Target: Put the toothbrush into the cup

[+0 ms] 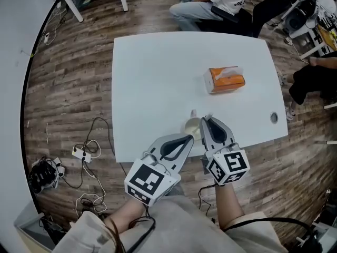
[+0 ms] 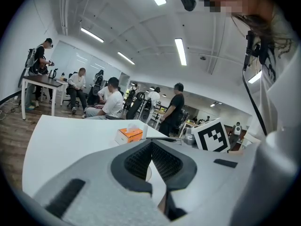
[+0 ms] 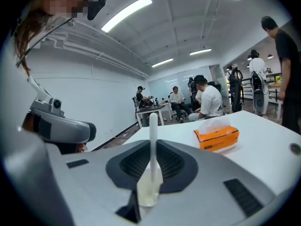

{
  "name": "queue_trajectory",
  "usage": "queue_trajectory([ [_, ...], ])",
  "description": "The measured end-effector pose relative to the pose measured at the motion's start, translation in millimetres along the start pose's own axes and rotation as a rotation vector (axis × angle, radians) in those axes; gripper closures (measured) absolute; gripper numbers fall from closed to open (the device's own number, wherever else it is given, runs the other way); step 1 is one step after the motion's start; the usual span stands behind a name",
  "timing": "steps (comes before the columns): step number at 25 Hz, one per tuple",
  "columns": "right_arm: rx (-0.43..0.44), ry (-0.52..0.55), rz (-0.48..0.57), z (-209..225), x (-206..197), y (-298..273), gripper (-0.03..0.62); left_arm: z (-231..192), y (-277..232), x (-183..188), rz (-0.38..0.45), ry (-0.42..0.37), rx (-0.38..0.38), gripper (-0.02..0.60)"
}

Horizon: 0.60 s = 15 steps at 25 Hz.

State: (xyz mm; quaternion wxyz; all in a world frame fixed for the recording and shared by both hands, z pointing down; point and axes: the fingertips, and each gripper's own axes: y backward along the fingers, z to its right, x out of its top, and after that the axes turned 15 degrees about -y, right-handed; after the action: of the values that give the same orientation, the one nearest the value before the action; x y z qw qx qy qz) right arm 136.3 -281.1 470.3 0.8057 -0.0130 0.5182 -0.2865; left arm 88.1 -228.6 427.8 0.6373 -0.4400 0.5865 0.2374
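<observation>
A: Status?

B: White bench (image 1: 152, 78), tissue box (image 1: 224, 80) far right, out of play. Left hand-held gripper (image 1: 188, 138) is clenched on nothing. Right hand-held gripper (image 1: 205, 121) is clamped on the toothbrush. The cup (image 1: 192, 126) sits close to the bench's near edge, just beyond both sets of tips.

A: Where's the brush exactly?

B: The toothbrush (image 3: 153, 135) is pinched between the right jaws, handle running out past the tips toward the far side. From the head view a white stub shows at the cup's far rim. Can't tell if the other end is inside the rim yet; the jaws cover it.

A: Risks?

B: Nothing steadies the cup. It looks light, so a sideways knock from the brush or a jaw tip could tip it or slide it off the near edge. Letting go with the brush lying across the rim would likely do the same.

A: Pose?

B: Both point away from the person, side by side. The left angles far-right toward the cup and the right sits slightly farther in.
</observation>
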Motion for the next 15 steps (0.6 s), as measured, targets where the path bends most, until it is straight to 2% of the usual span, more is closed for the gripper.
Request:
queue_trajectory([
  [8,-0.018,-0.019,-0.086,3.3,-11.7,-7.8,0.542,-1.3,1.8,-1.1,0.001,0.004,0.008,0.572],
  [11,-0.038,-0.008,-0.148,5.1,-20.0,-10.5,0.542,-2.1,2.3,-1.3,0.002,0.005,0.009,0.572],
  [15,-0.059,0.006,-0.175,8.0,-21.6,-9.8,0.542,-1.9,2.0,-2.3,0.002,0.008,0.009,0.572],
])
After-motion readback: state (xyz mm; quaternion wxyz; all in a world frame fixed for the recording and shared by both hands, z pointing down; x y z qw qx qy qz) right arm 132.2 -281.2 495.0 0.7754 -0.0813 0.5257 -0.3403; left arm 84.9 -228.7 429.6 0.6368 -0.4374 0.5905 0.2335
